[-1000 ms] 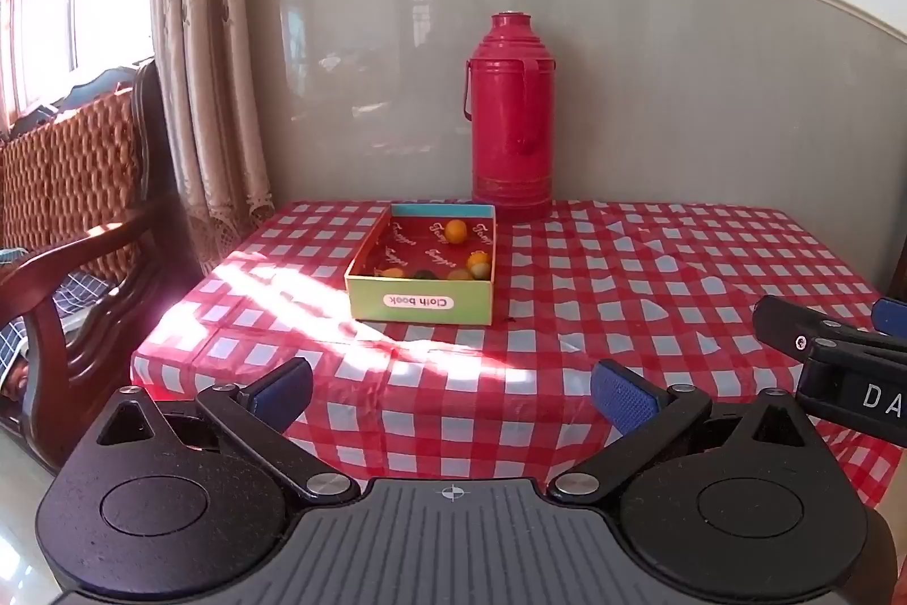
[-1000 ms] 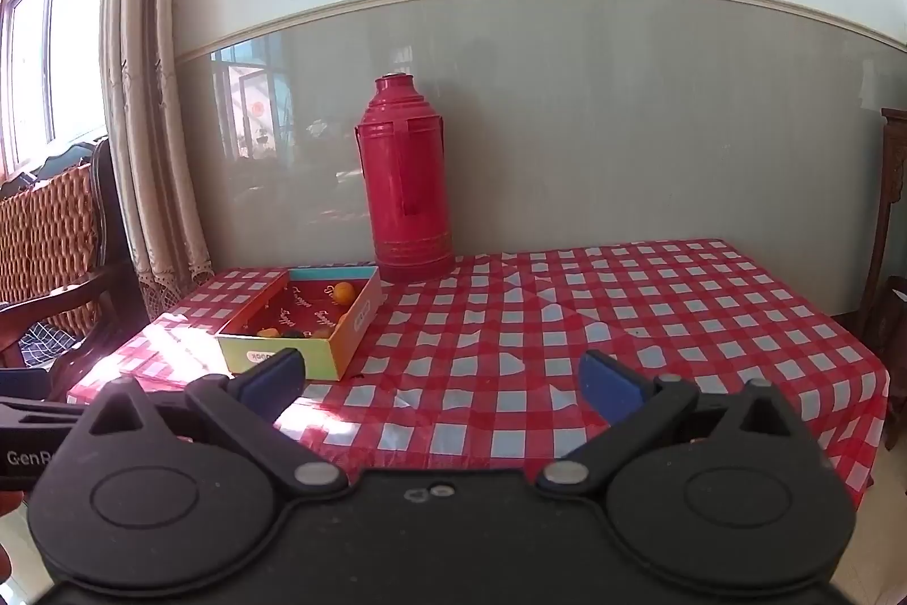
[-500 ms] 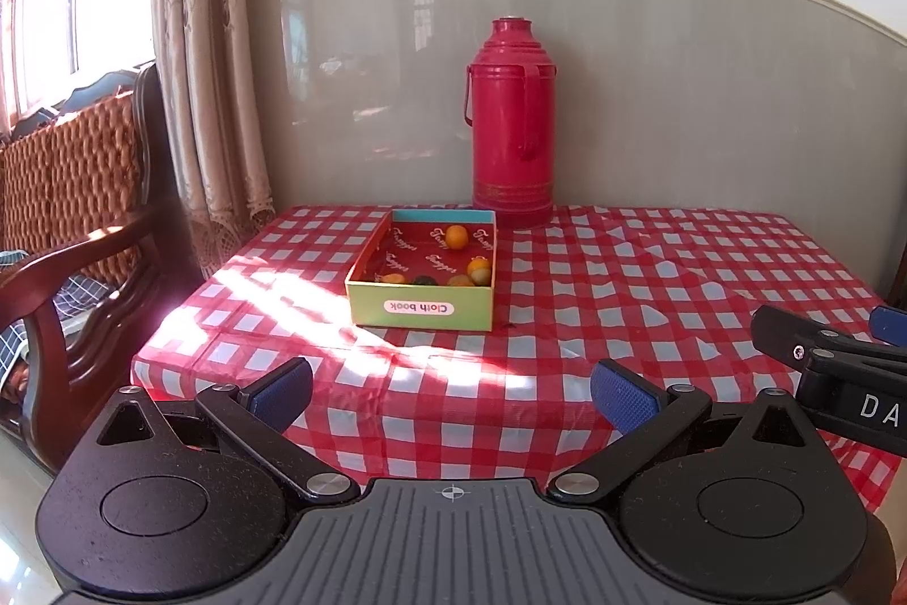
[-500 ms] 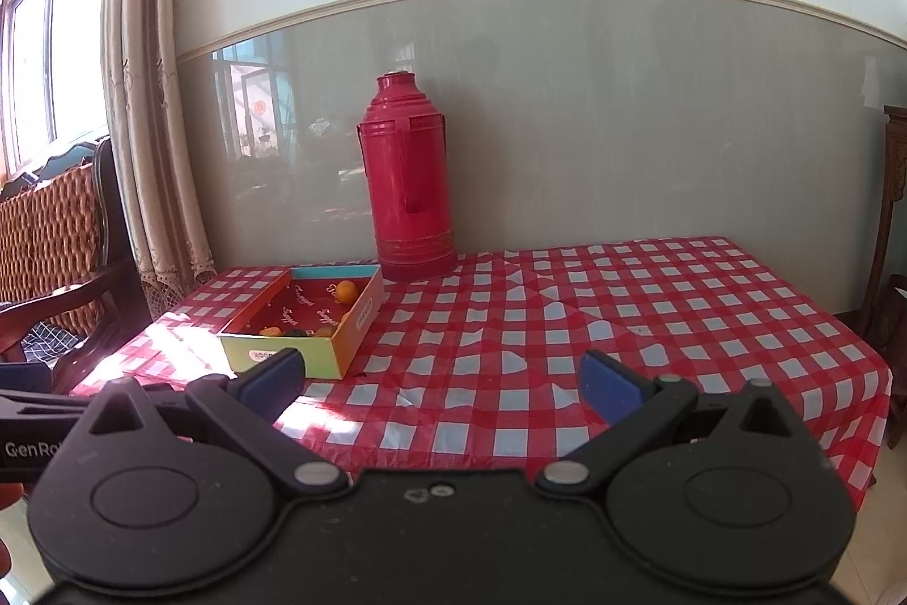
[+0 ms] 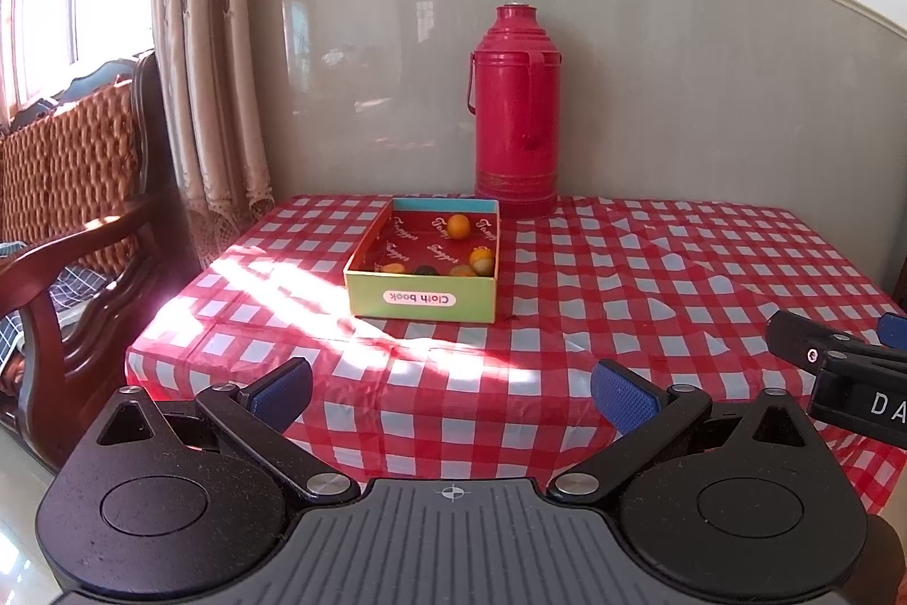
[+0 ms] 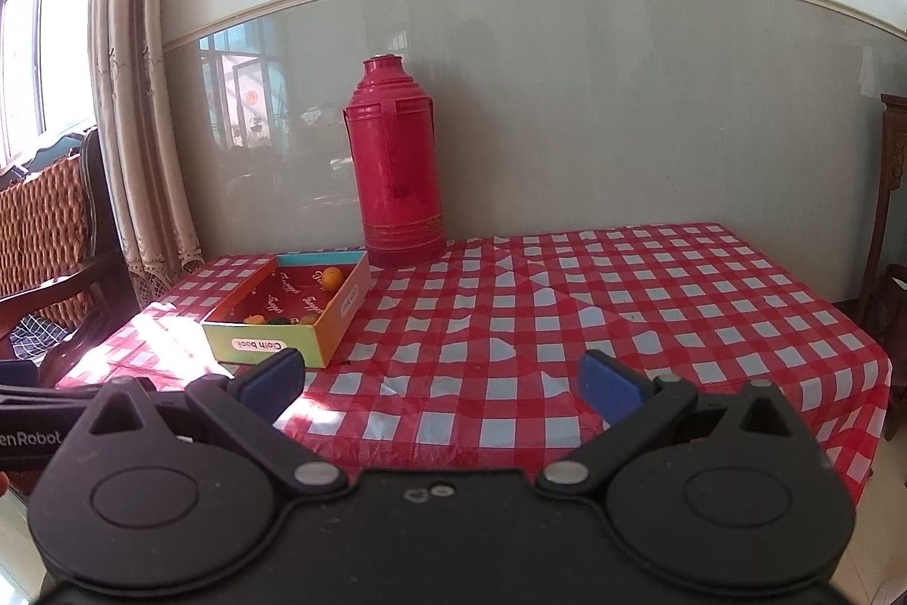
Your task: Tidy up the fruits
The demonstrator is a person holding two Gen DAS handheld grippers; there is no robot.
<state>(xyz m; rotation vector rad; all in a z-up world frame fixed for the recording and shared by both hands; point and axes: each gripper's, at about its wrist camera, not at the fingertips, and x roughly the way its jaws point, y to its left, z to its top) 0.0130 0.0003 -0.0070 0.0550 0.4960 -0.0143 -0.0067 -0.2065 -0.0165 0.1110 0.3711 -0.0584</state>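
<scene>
A green and orange cardboard box [image 5: 422,299] labelled "Cloth book" sits on the red checked table [image 5: 652,299], at the back left. It holds several small fruits, among them an orange one [image 5: 458,226] at the far end and others [image 5: 482,258] by the near wall. The box also shows in the right wrist view [image 6: 258,341]. My left gripper [image 5: 450,392] is open and empty, held off the table's front edge. My right gripper [image 6: 439,378] is open and empty, also short of the table. Its side shows in the left wrist view [image 5: 833,361].
A tall red thermos [image 5: 515,111] stands behind the box against the wall; it also shows in the right wrist view [image 6: 399,163]. A wooden chair with a woven back [image 5: 73,185] and a curtain [image 5: 204,55] are left of the table. Wooden furniture [image 6: 890,231] stands at the right.
Both grippers have drawn back slightly from the table and stay open. The box and fruits have not moved.
</scene>
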